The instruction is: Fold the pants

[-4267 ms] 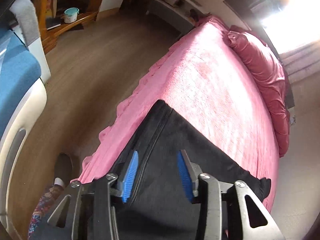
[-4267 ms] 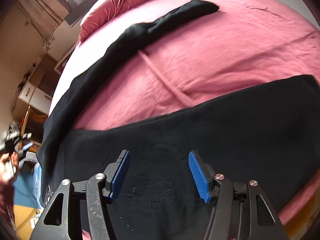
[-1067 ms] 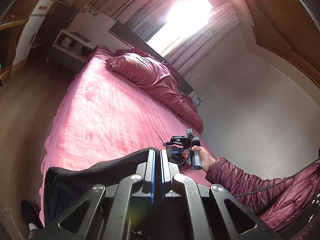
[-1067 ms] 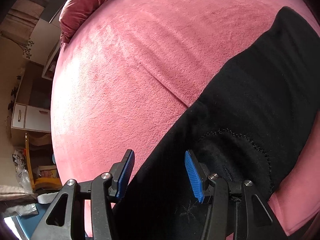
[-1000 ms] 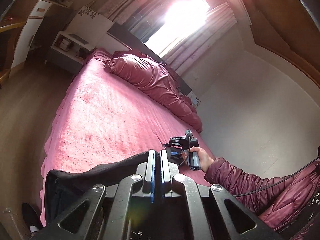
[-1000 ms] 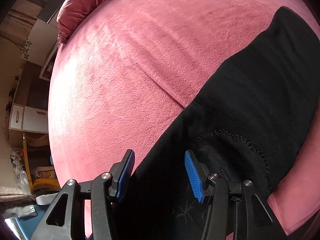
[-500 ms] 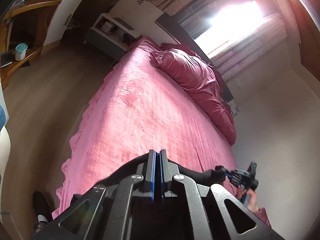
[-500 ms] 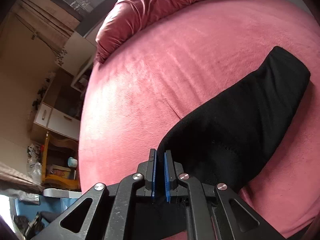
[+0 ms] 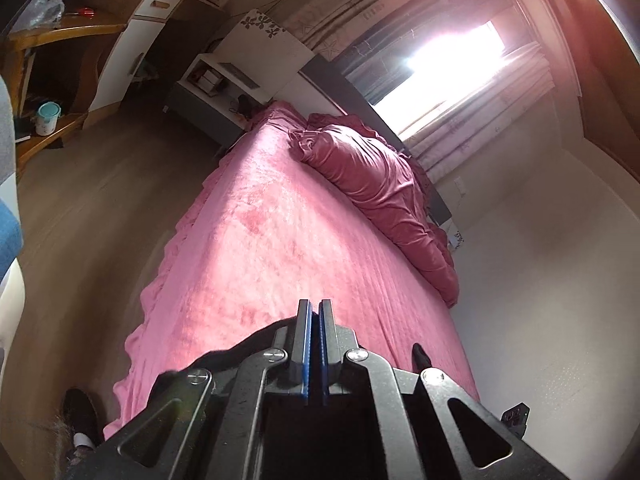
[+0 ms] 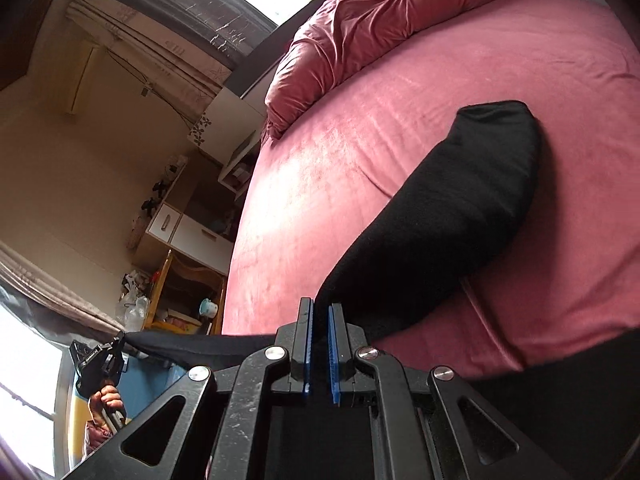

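Pants (image 10: 460, 216): plain black, no visible pattern. Bedspread (image 9: 280, 248): pink, plain, with a frilled edge of the same pink. Quilt (image 9: 372, 184): deeper rose, glossy. Left gripper (image 9: 314, 344) and right gripper (image 10: 319, 344): black frames, blue ribbed pads, silver screws. Floor (image 9: 92, 216): brown wood grain. Headboard panel (image 9: 264, 40): white with dark flower prints. Curtains (image 9: 472, 120): pale, faint patterning. Cup (image 9: 47, 117) on the wooden shelf: white with a teal lid. Cabinet (image 10: 188, 232): white fronts. Wall (image 9: 560, 280): off-white.
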`<move>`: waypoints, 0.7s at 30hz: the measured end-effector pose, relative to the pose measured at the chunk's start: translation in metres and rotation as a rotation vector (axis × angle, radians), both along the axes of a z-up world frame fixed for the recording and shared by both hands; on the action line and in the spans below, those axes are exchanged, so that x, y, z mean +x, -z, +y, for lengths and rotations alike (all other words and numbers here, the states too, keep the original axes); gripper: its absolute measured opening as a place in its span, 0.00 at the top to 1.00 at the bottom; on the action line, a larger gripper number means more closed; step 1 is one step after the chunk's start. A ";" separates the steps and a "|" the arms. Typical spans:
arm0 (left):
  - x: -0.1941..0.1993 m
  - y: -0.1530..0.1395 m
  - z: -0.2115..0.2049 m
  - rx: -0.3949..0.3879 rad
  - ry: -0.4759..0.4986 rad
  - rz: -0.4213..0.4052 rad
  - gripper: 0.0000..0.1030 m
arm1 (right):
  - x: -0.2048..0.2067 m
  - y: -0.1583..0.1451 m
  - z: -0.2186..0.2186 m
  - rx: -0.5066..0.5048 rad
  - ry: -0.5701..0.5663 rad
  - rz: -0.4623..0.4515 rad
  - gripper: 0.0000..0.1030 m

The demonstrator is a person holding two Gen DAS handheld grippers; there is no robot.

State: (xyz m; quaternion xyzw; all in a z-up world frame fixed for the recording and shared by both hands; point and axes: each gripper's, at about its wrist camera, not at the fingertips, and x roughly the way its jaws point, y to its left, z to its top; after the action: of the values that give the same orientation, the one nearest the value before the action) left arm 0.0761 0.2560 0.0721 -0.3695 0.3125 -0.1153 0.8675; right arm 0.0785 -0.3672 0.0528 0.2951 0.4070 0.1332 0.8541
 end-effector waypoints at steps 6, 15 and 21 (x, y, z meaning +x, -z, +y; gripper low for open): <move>-0.072 0.054 0.003 -0.038 -0.029 0.101 0.97 | -0.057 0.062 0.012 -0.015 -0.019 0.125 0.94; -0.129 0.152 0.000 -0.087 -0.105 0.351 0.97 | -0.073 0.124 0.021 -0.100 -0.013 0.246 0.94; -0.150 0.170 0.014 -0.238 -0.192 0.420 0.78 | -0.059 0.135 0.033 -0.157 -0.014 0.271 0.94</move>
State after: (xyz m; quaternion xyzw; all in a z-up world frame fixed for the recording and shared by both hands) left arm -0.0734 0.2700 -0.0984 -0.5127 0.4337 0.0111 0.7409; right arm 0.0193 -0.3344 -0.0819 0.2399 0.5297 0.0661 0.8109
